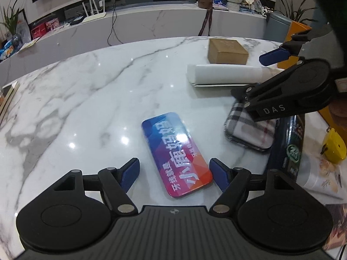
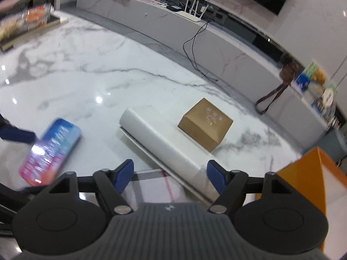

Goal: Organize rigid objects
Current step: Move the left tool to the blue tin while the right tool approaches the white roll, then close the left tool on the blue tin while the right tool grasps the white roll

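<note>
Jaws, left: left gripper [image 1: 174, 173] wide, nothing held; colourful tin [image 1: 176, 155] flat on marble table [image 1: 86, 99], near end between the pads, untouched
Jaws, right: right gripper [image 2: 170, 176] wide, empty; plaid case [image 2: 156, 187] just below, white roll [image 2: 171, 143] ahead
Tin axis: runs away from left jaws, slightly skewed
Nearer hand: left, by judgement

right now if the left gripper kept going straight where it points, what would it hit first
Most likely the colourful tin. It lies flat on the marble table, its near end between the open fingers of the left gripper, which tilts down toward it. Depth is unclear, so the table itself could come first.
</note>
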`<state>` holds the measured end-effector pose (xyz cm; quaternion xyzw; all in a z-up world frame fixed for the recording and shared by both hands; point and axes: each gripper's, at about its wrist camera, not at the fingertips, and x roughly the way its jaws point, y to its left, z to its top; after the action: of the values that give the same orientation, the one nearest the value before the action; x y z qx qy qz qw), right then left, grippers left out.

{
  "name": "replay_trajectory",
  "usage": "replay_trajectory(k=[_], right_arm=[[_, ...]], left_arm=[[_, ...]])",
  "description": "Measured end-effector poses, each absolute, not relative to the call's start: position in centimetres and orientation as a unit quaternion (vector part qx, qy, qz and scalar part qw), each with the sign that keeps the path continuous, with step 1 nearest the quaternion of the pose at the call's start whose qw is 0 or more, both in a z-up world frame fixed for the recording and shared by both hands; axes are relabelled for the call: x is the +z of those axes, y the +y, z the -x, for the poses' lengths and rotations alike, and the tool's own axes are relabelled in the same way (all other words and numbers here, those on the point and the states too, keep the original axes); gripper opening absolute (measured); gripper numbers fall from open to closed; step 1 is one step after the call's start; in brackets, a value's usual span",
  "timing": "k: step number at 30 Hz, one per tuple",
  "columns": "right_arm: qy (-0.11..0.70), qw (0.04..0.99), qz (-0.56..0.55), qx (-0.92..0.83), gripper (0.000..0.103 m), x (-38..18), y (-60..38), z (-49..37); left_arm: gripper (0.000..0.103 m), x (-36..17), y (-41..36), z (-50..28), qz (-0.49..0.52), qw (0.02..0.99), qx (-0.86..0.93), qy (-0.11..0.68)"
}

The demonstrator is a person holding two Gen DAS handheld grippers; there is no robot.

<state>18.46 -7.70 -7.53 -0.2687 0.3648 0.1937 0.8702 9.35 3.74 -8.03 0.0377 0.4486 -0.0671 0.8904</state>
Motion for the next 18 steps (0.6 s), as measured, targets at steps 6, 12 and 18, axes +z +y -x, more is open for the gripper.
replay_trajectory(k=[6,12,18], right_arm=[[0.326,0.864,0.332,0.192,0.071,-8.7,-7.1,-18.9],[0.308,0.839,0.398,0.207,0.045,-9.2,-5.6,-17.5],[0.313,0.844,0.373,0.224,0.034,-7.1,-6.3,-17.3]], left_arm=[[0.086,-8.1,6.0,-9.2,-0.033,0.891,-0.06,0.448],[0.08,-8.0,7.0,-9.5,-0.033,0.892,-0.055,0.447],[0.08,-8.0,7.2,-9.7,-0.035,0.894,-0.054,0.444]])
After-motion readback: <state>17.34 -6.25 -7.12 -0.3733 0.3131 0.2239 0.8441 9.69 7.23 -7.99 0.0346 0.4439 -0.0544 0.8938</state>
